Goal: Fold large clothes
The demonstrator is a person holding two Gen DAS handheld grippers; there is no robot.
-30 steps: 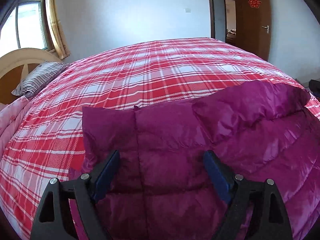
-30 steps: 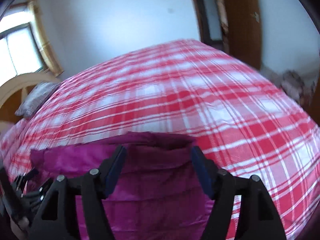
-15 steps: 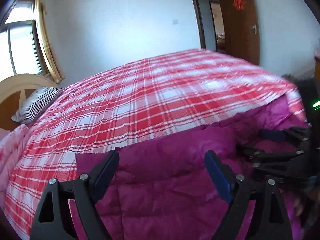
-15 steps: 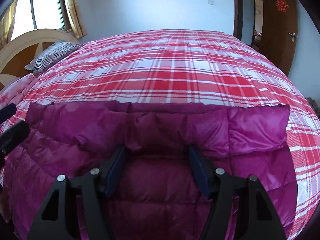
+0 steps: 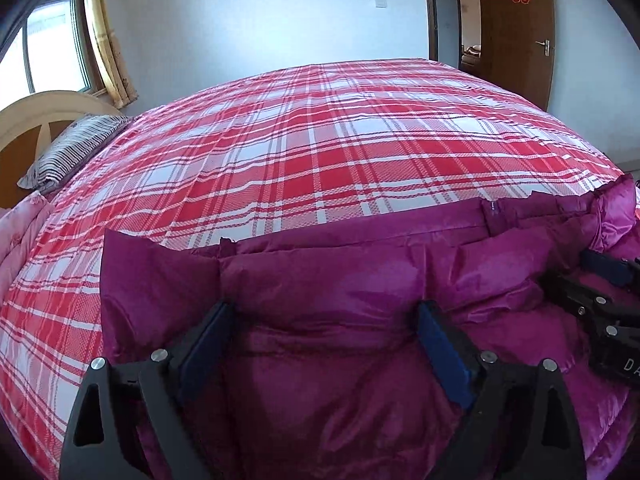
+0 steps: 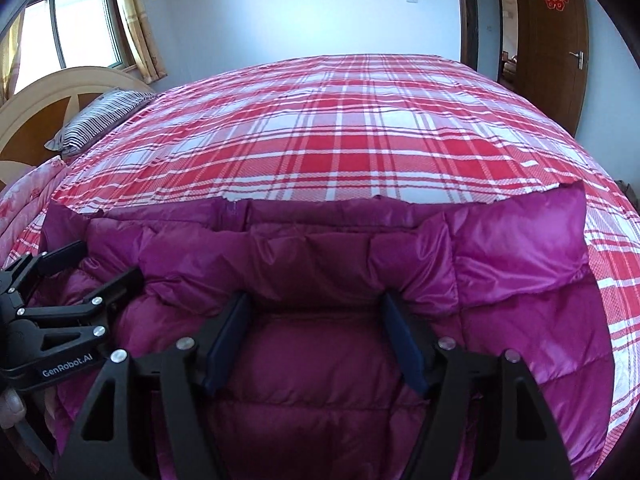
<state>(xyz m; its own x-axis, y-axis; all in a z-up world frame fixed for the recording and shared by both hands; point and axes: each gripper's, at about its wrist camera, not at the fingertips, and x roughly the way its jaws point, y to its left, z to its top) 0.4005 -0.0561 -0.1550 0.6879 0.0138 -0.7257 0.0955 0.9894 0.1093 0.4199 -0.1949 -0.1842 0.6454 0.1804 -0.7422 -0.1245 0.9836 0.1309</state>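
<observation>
Magenta quilted down jacket (image 6: 320, 380) is lying crosswise on the red plaid bed (image 6: 340, 140); left gripper (image 5: 324, 344) and right gripper (image 6: 316, 336) are hovering side by side above it, fingers spread, gripping nothing.

A home bedroom: plaid-covered bed (image 5: 320, 152), striped pillow (image 5: 68, 156), curtained window (image 6: 80, 28), wooden door (image 6: 556, 40).

Cut off at the bottom edge of both views: the near part of the purple down jacket (image 5: 340, 280), with the bases of the left claw (image 5: 324, 344) and right claw (image 6: 316, 340). Hidden under the jacket: the near stretch of the plaid bed (image 5: 320, 152). Too small to make out: the room beyond the open door (image 5: 516, 32); cropped at left, the headboard (image 6: 60, 92).
</observation>
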